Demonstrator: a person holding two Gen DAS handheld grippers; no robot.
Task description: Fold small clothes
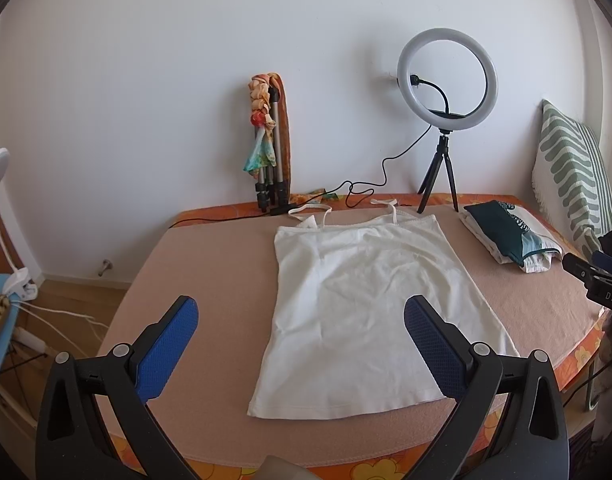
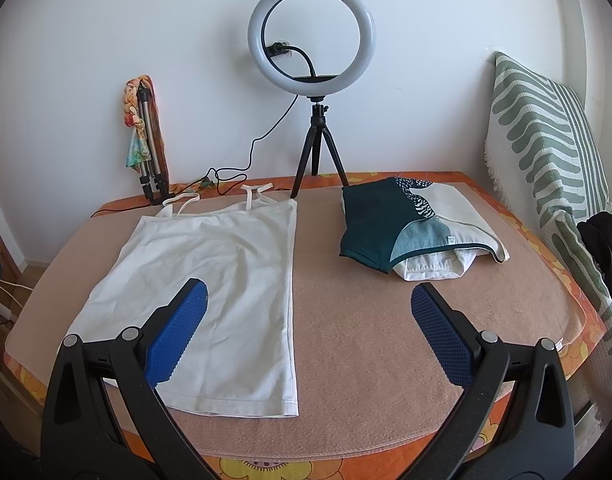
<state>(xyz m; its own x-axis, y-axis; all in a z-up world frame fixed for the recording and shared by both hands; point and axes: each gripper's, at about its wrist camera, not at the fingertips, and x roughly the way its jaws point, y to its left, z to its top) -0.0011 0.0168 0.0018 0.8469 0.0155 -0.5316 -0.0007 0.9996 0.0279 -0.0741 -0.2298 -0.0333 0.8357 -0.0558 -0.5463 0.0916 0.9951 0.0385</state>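
Both grippers gape above flat white camisole (image 1: pixel 358 312).

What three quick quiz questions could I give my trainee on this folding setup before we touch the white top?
1. True or false: the white camisole lies spread flat with its straps toward the wall.
2. Which item sits to the right of the camisole? A) the ring light B) the folded clothes pile C) the striped cushion
3. Fill in: the left gripper and right gripper both have their jaws ____ and hold nothing.

Key: 1 true; 2 B, the pile lies on the same pink blanket, while the light stands behind and the cushion leans at the far right edge; 3 open.
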